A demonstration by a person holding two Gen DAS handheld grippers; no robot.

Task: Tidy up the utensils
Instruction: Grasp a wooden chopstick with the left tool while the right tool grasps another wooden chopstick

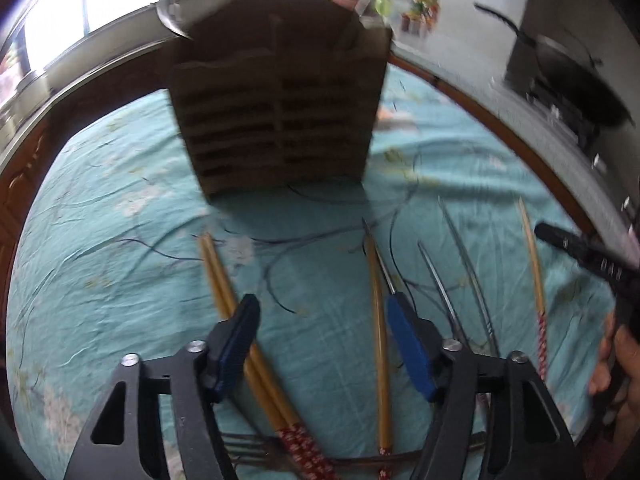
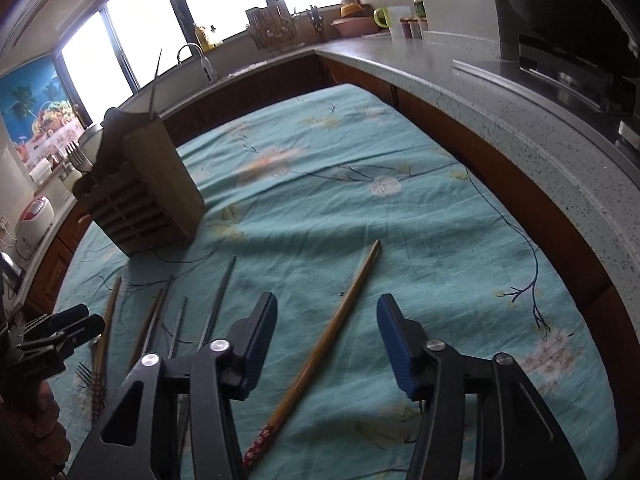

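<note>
Chopsticks waiting beside the wooden holder [image 2: 140, 188].
You are hovering the right gripper [image 2: 326, 344], fingers spread, over a lone chopstick [image 2: 320, 352]; the left gripper [image 1: 320, 344] is spread too.

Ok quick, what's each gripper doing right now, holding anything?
Left gripper: open, holding nothing, above the chopsticks.
Right gripper: open, empty, a wooden chopstick lying below it.

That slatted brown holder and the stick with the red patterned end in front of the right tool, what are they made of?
The holder looks like unvarnished wood or bamboo: matte brown, cut slats. The stick, a chopstick, seems glossy bamboo or wood: tan shaft, red patterned end. Blur leaves both uncertain.
</note>
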